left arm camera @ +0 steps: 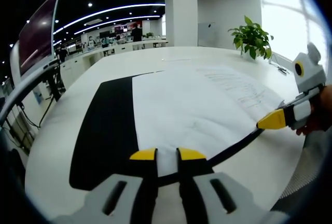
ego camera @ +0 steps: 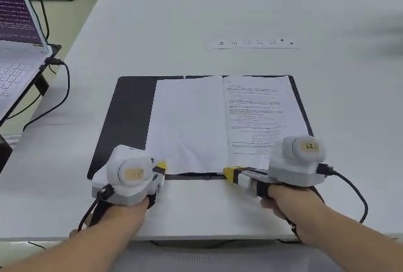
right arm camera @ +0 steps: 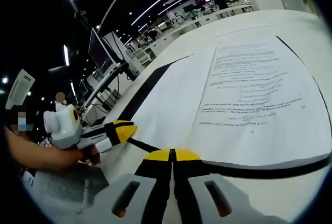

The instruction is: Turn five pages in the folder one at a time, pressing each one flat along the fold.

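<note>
Your left gripper (left arm camera: 167, 154) sits at the near edge of the open folder (ego camera: 126, 121), jaws slightly apart; your right gripper (right arm camera: 171, 155) alongside has its jaws together.

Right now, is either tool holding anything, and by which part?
Right tool is shut on nothing. Left tool sits slightly open at the left page's near edge; a pinch cannot be told.

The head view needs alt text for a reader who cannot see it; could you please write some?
An open black folder lies on a white table, blank page left, printed page right. The left gripper and right gripper, each hand-held, sit at its near edge.
</note>
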A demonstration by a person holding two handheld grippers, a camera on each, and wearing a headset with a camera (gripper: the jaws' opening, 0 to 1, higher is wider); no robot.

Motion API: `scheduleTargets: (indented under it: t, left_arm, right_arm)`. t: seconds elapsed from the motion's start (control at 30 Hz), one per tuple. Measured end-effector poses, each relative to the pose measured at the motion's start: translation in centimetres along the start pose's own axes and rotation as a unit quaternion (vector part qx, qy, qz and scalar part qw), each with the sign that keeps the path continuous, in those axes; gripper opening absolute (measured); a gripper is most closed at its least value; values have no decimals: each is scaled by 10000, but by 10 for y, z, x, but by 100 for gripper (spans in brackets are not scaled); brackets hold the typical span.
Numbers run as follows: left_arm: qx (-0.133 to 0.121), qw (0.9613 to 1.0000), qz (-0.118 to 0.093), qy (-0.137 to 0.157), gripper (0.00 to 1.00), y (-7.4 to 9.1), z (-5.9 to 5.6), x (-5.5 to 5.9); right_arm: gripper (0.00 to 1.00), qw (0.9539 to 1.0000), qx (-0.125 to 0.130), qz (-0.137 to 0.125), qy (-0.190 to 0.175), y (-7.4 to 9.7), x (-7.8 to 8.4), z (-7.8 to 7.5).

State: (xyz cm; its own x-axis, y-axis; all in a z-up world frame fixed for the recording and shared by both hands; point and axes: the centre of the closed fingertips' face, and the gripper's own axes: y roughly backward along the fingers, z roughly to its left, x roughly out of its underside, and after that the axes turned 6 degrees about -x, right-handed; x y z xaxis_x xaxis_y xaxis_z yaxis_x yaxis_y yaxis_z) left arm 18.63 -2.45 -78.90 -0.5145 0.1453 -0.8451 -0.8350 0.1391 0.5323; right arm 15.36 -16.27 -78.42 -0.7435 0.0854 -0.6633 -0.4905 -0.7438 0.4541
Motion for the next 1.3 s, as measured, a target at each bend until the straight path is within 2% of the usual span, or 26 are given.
scheduleTargets:
  t: [0.07, 0.13, 0.17, 0.23, 0.33, 0.4, 0.47, 0.53, 0.57, 0.6, 0.63, 0.67, 0.7, 0.73, 0.8, 0.83, 0.9, 1.0, 1.1, 1.2, 1.23, 1.3]
  left_arm:
    - [-2, 10000, 6, 9, 13, 1, 0, 0]
    - [-3, 10000, 13, 23, 13, 1, 0, 0]
    - [-3, 10000, 19, 28, 13, 1, 1, 0]
    - [-4, 10000, 35, 70, 13, 1, 1, 0]
    - [-2, 9997, 115, 210, 13, 1, 2, -1]
    - [126, 9991, 212, 339, 17, 2, -1, -2]
    - [353, 9976, 383, 453, 22, 4, -8, -3]
    - [622, 9937, 641, 676, 33, 6, -18, -5]
    - [691, 9894, 901, 903, 37, 10, -22, -5]
    - [744, 9873, 1011, 975, 41, 13, -24, -7]
    - [821, 9877, 924, 955, 41, 16, -27, -14]
    - [906, 9890, 728, 920, 39, 20, -30, -24]
    - [989, 9901, 486, 866, 38, 27, -32, -36]
    - [998, 9902, 388, 894, 38, 31, -32, -43]
    - [1059, 9866, 382, 1184, 42, 44, -34, -54]
    - [1138, 9836, 364, 1353, 46, 51, -37, -60]
    - [1152, 9826, 394, 1404, 56, 61, -37, -66]
    - [1182, 9816, 247, 1477, 72, 83, -40, -80]
    - [1146, 9826, 176, 1452, 85, 98, -39, -87]
    - [1029, 9871, 64, 1228, 96, 113, -35, -90]
    - [985, 9885, -1, 1150, 99, 116, -32, -90]
    - [988, 9904, -4, 962, 99, 124, -30, -87]
  right_arm:
    - [0, 9999, -1, 93, -137, 1, 4, 2]
    - [0, 9998, -20, 80, -171, 5, 2, 6]
    - [0, 9993, -28, 117, -355, 8, 2, 10]
    - [0, 9992, -41, 58, -397, 14, -3, 15]
    - [0, 9979, -50, 40, -651, 23, -8, 23]
    - [0, 9978, 24, -116, -646, 34, -17, 26]
    - [0, 9965, 103, -281, -776, 45, -24, 26]
    - [0, 9957, 260, -519, -729, 59, -33, 24]
    - [0, 9955, 332, -570, -687, 64, -35, 23]
    - [0, 9948, 459, -598, -691, 73, -36, 21]
    - [0, 9942, 535, -610, -700, 80, -37, 20]
    - [0, 9939, 636, -658, -609, 89, -40, 18]
    - [4, 9929, 767, -752, -515, 97, -44, 14]
    - [9, 9914, 874, -829, -514, 107, -48, 11]
    - [20, 9903, 928, -913, -481, 120, -54, 10]
    - [25, 9885, 1050, -1002, -430, 130, -58, 8]
    - [32, 9866, 1215, -1037, -321, 142, -62, 5]
    - [41, 9863, 1374, -910, -14, 156, -61, 5]
    - [59, 9839, 1493, -944, 265, 166, -62, 8]
    - [75, 9823, 1550, -965, 418, 174, -58, 12]
    - [80, 9817, 1573, -968, 468, 176, -57, 13]
    - [89, 9800, 1613, -1011, 572, 180, -57, 15]
